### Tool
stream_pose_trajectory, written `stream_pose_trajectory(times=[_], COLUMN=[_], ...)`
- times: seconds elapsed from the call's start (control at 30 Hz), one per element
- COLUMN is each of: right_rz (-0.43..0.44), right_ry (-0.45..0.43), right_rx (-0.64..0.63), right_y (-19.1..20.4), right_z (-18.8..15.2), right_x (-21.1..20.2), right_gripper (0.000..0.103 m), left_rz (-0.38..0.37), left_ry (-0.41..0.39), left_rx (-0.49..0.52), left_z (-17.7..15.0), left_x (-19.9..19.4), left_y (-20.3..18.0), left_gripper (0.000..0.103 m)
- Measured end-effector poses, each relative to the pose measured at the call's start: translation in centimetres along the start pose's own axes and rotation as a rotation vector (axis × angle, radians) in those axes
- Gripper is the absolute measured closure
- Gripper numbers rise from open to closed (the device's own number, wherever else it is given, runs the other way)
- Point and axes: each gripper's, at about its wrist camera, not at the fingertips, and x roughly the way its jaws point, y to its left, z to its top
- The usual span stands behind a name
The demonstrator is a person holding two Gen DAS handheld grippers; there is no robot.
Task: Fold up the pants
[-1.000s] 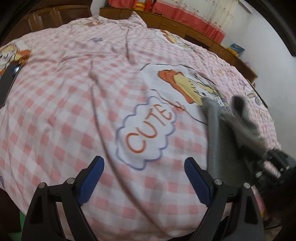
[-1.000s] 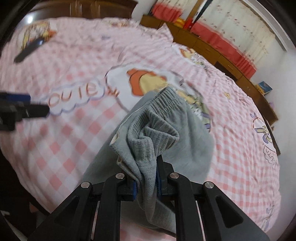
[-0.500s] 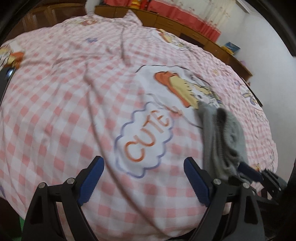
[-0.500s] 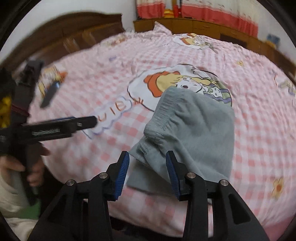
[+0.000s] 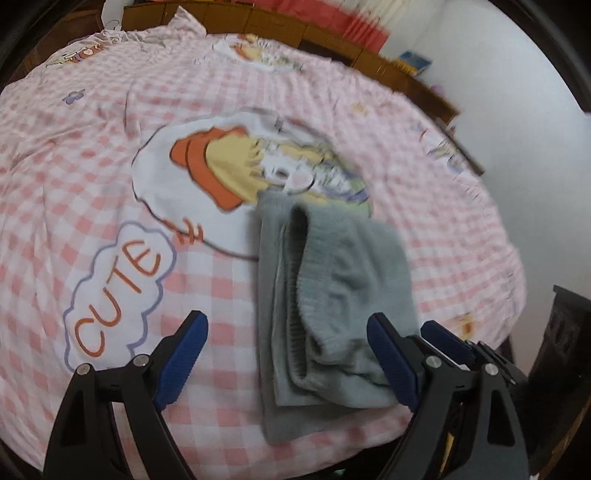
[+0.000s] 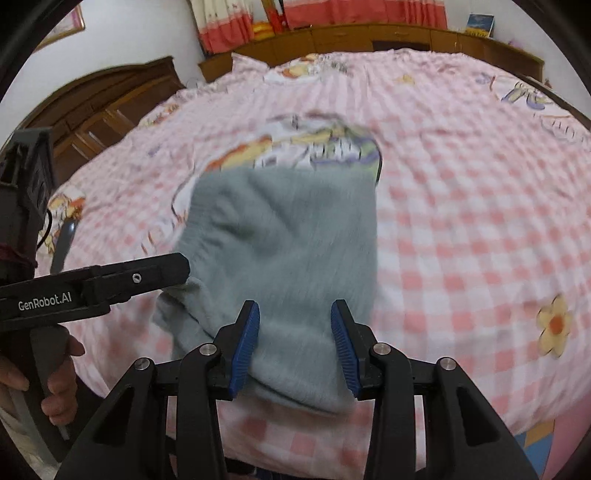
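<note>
Nearest to me, my right gripper [image 6: 294, 345] has its blue-padded fingers spread and holds nothing. My left gripper [image 5: 286, 360] is spread wide too. Between and beyond them, the folded grey knitted pants [image 6: 284, 254] lie on the pink checked cartoon bedsheet [image 6: 461, 229].

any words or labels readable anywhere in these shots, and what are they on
"CUTE" in orange letters inside a cloud shape printed on the pink checked bedsheet.
"GenRobot.AI" in white on the black body of the left gripper, seen from the right wrist camera.
The book on the wooden shelf has a cover too small and blurred to read.
The gray pants show no tag or print.
</note>
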Motion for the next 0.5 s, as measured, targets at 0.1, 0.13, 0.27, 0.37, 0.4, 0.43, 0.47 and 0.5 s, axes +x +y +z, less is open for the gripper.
stream_pose_trajectory(times=[0.1, 0.13, 0.27, 0.37, 0.4, 0.43, 0.47, 0.5], right_rz=[0.012, 0.017, 0.037, 0.049, 0.054, 0.051, 0.043, 0.038], right_ry=[-0.017, -0.021, -0.022, 0.029, 0.054, 0.084, 0.098, 0.098], right_rx=[-0.015, -0.018, -0.033, -0.022, -0.013, 0.002, 0.014, 0.033], right_y=[-0.4, -0.4, -0.5, -0.9, -1.2, -1.5, -1.8, -2.2], right_z=[-2.0, -2.3, -3.5, -4.5, -4.8, -5.2, -5.4, -5.4], right_x=[0.2, 0.0, -0.9, -0.9, -0.8, -0.6, -0.7, -1.0], right_gripper=[0.061, 0.061, 0.061, 0.061, 0.061, 0.061, 0.061, 0.061], left_rz=[0.031, 0.038, -0.011, 0.004, 0.011, 0.017, 0.020, 0.022], left_ry=[0.051, 0.077, 0.092, 0.093, 0.091, 0.087, 0.085, 0.084], left_rx=[0.004, -0.008, -0.087, -0.060, -0.053, -0.045, -0.040, -0.036], left_z=[-1.7, -2.5, -4.5, -4.2, -4.2, -4.0, -3.9, -3.9], left_x=[1.6, 2.3, 3.0, 3.0, 3.0, 3.0, 3.0, 3.0], left_y=[0.9, 1.4, 3.3, 2.9, 2.7, 2.5, 2.2, 2.1], left_gripper=[0.012, 0.011, 0.010, 0.010, 0.010, 0.010, 0.010, 0.010])
